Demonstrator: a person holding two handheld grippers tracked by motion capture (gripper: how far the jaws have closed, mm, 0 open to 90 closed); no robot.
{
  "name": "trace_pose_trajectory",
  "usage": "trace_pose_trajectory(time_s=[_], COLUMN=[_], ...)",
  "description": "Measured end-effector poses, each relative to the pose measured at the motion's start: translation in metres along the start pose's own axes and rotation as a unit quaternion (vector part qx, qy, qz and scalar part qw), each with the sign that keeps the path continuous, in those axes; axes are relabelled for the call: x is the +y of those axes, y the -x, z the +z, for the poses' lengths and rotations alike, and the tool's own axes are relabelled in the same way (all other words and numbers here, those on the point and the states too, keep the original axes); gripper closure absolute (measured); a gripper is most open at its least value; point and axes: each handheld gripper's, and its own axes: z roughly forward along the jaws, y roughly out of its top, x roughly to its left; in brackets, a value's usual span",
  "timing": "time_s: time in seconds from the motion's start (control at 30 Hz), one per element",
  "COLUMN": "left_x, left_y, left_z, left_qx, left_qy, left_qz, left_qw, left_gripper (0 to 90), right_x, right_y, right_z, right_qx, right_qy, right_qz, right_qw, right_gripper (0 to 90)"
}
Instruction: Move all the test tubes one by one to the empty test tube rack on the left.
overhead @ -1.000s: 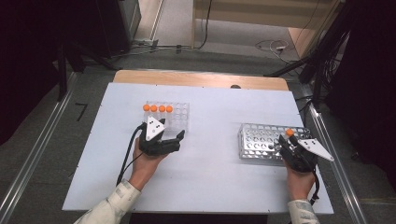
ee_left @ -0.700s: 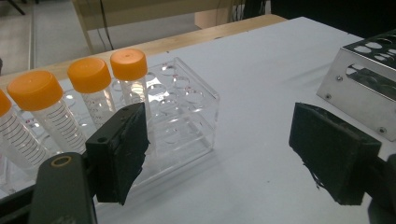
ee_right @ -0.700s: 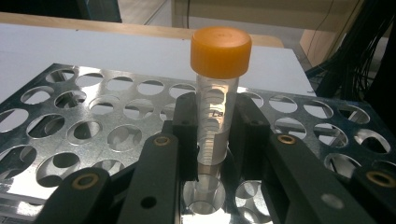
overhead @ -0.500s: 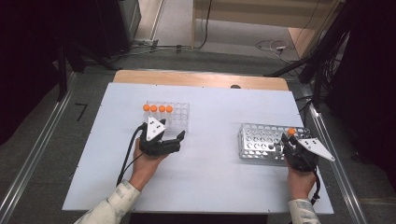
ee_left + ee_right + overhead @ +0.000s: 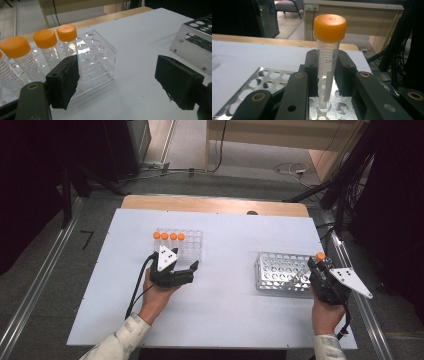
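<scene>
A clear tube with an orange cap stands upright between the pads of my right gripper, which is shut on it. Its tip hangs just over a hole in the metal rack. From above, that tube's cap shows at the right end of the metal rack, with the right gripper under it. My left gripper rests open on the table beside the clear plastic rack. Several orange-capped tubes stand in that rack's back row. Nothing sits between the wide jaws of the left gripper, with the tubes just beyond its left jaw.
The white table top ends in a wooden strip at the far side. A metal rail runs close along the table's right edge by my right hand. Cables and dark stands crowd the floor at the far right.
My right gripper has closed on the orange-capped tube and lifted it a little out of the metal rack. The left hand and gripper have stayed still.
</scene>
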Motion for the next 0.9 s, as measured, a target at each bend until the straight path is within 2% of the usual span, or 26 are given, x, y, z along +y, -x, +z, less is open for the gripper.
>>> trace_pose_trajectory(time_s=[0.13, 0.4, 0.47, 0.63, 0.77, 0.9], left_x=[0.0, 0.0, 0.0, 0.0, 0.001, 0.002], left_y=[0.001, 0.002, 0.003, 0.005, 0.007, 0.01], left_z=[0.0, 0.0, 0.0, -0.001, -0.001, -0.003], left_qx=[-0.001, -0.004, -0.008, -0.014, -0.022, -0.027], left_qy=[0.001, 0.0, -0.001, 0.002, 0.001, 0.005], left_qz=[0.0, 0.0, 0.0, 0.0, -0.005, -0.004], left_qw=[1.0, 1.0, 1.0, 0.9999, 0.9997, 0.9996], left_gripper=[19.7, 19.7, 19.6, 19.7, 19.7, 19.7], right_x=[0.004, 0.006, 0.007, 0.005, 0.002, -0.003], right_y=[-0.008, -0.04, -0.05, -0.073, -0.089, -0.109], right_z=[-0.004, -0.007, -0.007, -0.008, -0.006, -0.004], right_qx=[0.018, 0.077, 0.093, 0.127, 0.155, 0.18], right_qy=[0.006, 0.006, 0.005, 0.003, -0.004, -0.013], right_qz=[-0.002, -0.015, -0.014, -0.029, -0.028, -0.048], right_qw=[0.9998, 0.9969, 0.9955, 0.9915, 0.9876, 0.9825], right_gripper=[71.8, 71.8, 71.8, 71.8, 71.8, 71.8])
